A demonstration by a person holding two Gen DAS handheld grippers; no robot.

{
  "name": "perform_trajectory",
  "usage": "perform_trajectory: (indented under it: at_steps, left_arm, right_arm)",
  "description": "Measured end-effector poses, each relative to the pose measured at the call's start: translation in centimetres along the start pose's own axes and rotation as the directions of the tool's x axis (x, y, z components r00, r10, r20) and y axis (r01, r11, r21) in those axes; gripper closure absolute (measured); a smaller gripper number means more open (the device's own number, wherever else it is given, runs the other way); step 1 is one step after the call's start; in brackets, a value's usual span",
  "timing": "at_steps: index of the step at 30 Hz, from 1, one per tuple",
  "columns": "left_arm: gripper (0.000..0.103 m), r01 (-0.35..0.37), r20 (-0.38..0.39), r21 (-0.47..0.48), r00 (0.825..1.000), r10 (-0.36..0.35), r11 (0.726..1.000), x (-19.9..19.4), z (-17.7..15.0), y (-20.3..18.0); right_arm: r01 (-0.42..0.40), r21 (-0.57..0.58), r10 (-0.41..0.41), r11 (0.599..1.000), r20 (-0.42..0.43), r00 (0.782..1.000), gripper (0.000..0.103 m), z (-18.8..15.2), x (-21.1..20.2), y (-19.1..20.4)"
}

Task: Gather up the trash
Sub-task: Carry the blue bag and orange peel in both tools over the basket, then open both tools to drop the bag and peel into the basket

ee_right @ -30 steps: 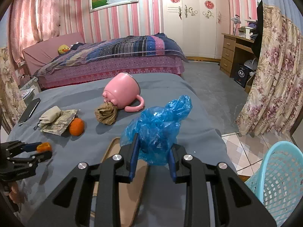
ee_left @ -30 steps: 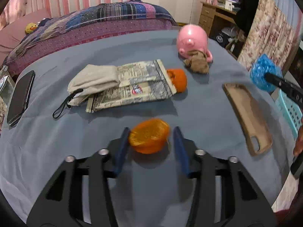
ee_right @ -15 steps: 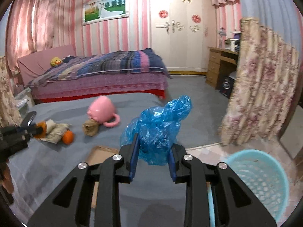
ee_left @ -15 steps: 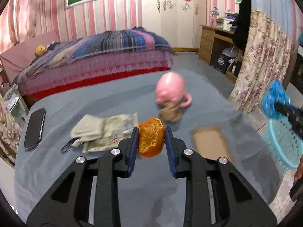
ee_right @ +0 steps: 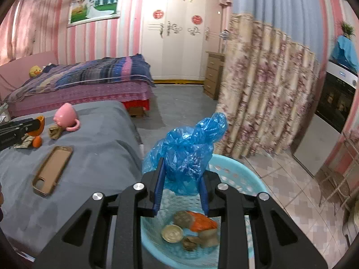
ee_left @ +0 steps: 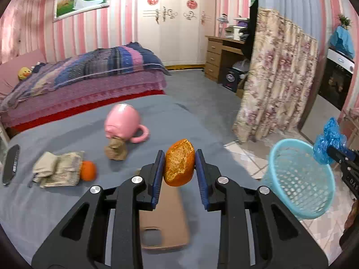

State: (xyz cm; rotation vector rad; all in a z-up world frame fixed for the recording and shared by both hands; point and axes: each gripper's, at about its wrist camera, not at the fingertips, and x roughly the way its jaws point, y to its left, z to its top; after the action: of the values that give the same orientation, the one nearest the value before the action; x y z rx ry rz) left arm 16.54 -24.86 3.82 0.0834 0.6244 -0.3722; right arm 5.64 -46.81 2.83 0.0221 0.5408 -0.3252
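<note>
Clamped between the blue pads of the left gripper, an orange peel is held clear of the grey table; the jaws were closing during the past second and are now pressed on its two sides. Directly beneath it a tan phone case lies flat on the cloth. In the right wrist view, the right gripper is closed on a crumpled blue plastic bag, which is carried above the near rim of a light blue basket standing on the tiled floor just beside the table edge. Inside the basket some scraps are seen, among them something orange and a pale round piece, though blur makes them hard to name. Farther back on the table a whole orange is set against a folded newspaper with a beige cloth on it, and a black phone lies at the left edge. Beyond these a pink mug is tipped on its side, touching a brown crumpled wad. A bed with a patchwork quilt is seen behind the table.
</note>
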Motion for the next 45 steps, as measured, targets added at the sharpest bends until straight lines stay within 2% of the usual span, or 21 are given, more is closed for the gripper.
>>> perform_trajectory:
  at_steps: [10, 15, 18, 22, 27, 28, 30, 32, 34, 39, 42, 43, 45]
  left_arm:
    - [0.076, 0.117, -0.032, 0.094, 0.993, -0.115, 0.989, 1.6, -2.0, -7.4]
    - [0.076, 0.180, -0.051, 0.151, 0.983, -0.174, 0.972, 3.1, -2.5, -11.9]
    - [0.076, 0.234, -0.069, 0.177, 0.972, -0.225, 0.956, 4.3, -2.7, -15.0]
    - [0.076, 0.272, -0.091, 0.224, 0.962, -0.258, 0.936, 5.9, -3.3, -18.6]
    - [0.073, 0.293, -0.121, 0.247, 0.955, -0.270, 0.924, 8.0, -3.4, -21.1]
    - [0.070, 0.295, -0.127, 0.244, 0.954, -0.272, 0.924, 8.3, -3.3, -21.3]
    - [0.057, 0.289, -0.127, 0.239, 0.956, -0.265, 0.927, 8.7, -2.8, -21.3]
    - [0.035, 0.268, -0.112, 0.233, 0.962, -0.248, 0.935, 8.7, -2.3, -20.8]
    - [0.026, 0.243, -0.092, 0.228, 0.969, -0.227, 0.943, 8.5, -1.8, -19.9]
    - [0.018, 0.187, -0.069, 0.210, 0.982, -0.177, 0.960, 7.4, -1.1, -17.3]
    - [0.008, 0.114, -0.019, 0.204, 0.993, -0.113, 0.972, 5.6, -1.1, -15.2]
    - [0.007, 0.085, 0.004, 0.193, 0.996, -0.087, 0.977, 5.0, -1.1, -14.2]
    - [0.007, 0.073, 0.010, 0.187, 0.997, -0.076, 0.980, 4.5, -1.1, -13.3]
  right_arm:
    - [0.059, 0.078, -0.055, 0.995, -0.050, 0.997, 0.075, -3.5, -0.6, -5.9]
    - [0.074, 0.092, -0.069, 0.993, -0.056, 0.996, 0.075, -4.4, -0.4, -7.0]
    - [0.084, 0.112, -0.077, 0.990, -0.062, 0.995, 0.075, -4.9, -0.2, -8.1]
    - [0.107, 0.137, -0.097, 0.985, -0.078, 0.992, 0.075, -5.6, 0.2, -9.7]
    - [0.125, 0.155, -0.111, 0.980, -0.100, 0.989, 0.075, -6.4, 0.9, -10.9]
    - [0.127, 0.156, -0.112, 0.980, -0.102, 0.988, 0.075, -6.5, 1.0, -10.9]
    - [0.128, 0.158, -0.112, 0.979, -0.106, 0.988, 0.075, -6.7, 1.3, -11.0]
    - [0.124, 0.157, -0.108, 0.980, -0.107, 0.988, 0.075, -6.6, 1.5, -11.0]
    - [0.120, 0.155, -0.105, 0.981, -0.105, 0.989, 0.075, -6.6, 1.6, -10.9]
    - [0.101, 0.157, -0.086, 0.982, -0.098, 0.991, 0.075, -6.3, 2.2, -10.0]
    - [0.098, 0.158, -0.083, 0.983, -0.099, 0.992, 0.075, -6.3, 2.6, -9.2]
    - [0.099, 0.159, -0.084, 0.982, -0.099, 0.992, 0.075, -6.3, 2.7, -8.9]
    - [0.107, 0.160, -0.092, 0.981, -0.103, 0.990, 0.075, -6.4, 3.1, -8.3]
